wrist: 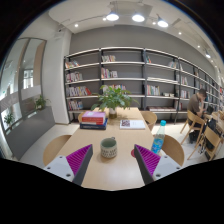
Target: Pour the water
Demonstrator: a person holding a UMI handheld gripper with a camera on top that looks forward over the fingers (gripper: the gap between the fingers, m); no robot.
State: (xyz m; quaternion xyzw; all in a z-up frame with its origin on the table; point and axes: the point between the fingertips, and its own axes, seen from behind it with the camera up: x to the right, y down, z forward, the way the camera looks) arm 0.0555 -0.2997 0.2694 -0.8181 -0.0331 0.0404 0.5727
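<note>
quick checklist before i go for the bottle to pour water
1. Gripper open, nothing held: ok.
2. Bottle upright on the table, ahead and to the right of the fingers: ok.
3. Bottle cap off: cannot tell.
4. Cup upright, just ahead between the fingers: ok.
5. Path to the bottle free of other things: ok.
6. Water level in bottle: cannot tell.
</note>
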